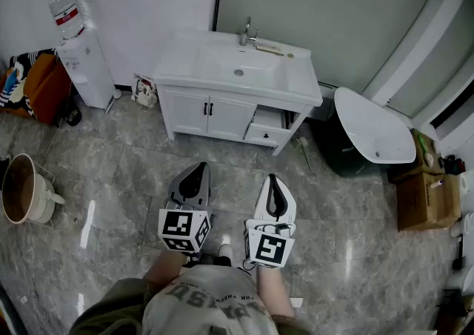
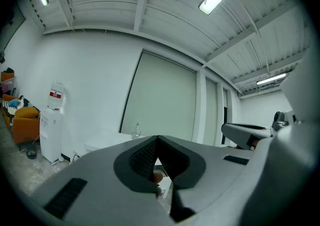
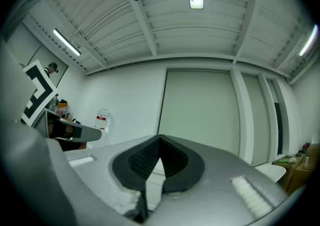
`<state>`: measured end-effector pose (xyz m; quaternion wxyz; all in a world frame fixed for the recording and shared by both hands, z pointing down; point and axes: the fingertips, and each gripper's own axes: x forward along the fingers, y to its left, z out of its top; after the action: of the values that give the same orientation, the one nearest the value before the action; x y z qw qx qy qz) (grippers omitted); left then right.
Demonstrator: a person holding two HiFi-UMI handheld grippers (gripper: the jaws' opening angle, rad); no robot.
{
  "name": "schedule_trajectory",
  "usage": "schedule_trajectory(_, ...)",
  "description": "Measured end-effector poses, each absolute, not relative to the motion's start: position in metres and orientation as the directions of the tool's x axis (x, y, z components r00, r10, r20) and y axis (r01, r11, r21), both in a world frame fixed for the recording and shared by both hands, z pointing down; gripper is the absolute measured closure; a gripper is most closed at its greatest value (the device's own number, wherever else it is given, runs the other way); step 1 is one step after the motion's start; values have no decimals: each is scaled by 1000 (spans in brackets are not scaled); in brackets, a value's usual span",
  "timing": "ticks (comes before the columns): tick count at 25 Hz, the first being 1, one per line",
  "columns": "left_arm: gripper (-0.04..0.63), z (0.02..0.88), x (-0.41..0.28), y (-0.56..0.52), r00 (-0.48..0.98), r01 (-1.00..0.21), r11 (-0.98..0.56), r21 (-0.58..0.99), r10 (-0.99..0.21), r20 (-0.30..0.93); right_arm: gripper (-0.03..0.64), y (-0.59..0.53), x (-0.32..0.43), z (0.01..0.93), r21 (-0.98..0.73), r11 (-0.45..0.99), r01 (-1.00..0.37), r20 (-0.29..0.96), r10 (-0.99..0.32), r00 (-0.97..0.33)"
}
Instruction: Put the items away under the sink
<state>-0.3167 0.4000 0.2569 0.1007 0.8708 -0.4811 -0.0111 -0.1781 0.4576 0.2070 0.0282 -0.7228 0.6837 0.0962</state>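
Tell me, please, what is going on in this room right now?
A person stands on the grey tiled floor, facing a white sink cabinet, with a gripper in each hand. The left gripper and the right gripper both point toward the cabinet, jaws shut, with nothing between them. The two cabinet doors are closed. No item is held yet, so the putting away has not started.

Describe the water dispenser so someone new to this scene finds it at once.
Start in the head view at the white sink cabinet standing against the back wall. Left of it, along the same wall, stands the water dispenser, a tall narrow white box. It alone carries a clear bottle with a red label on top.
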Motion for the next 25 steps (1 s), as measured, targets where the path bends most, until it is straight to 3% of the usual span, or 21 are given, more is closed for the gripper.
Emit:
schedule_trajectory(18,586,262,-267,380,523,-848,-507,154,-846,100,618,434,-130,217,54,-40,-998,-167,-985,30)
schedule_trajectory(25,566,265,-233,366,560,-827,-543,145,-818,129,615,420,-96,226,1,51,-999,-138,-989,-51)
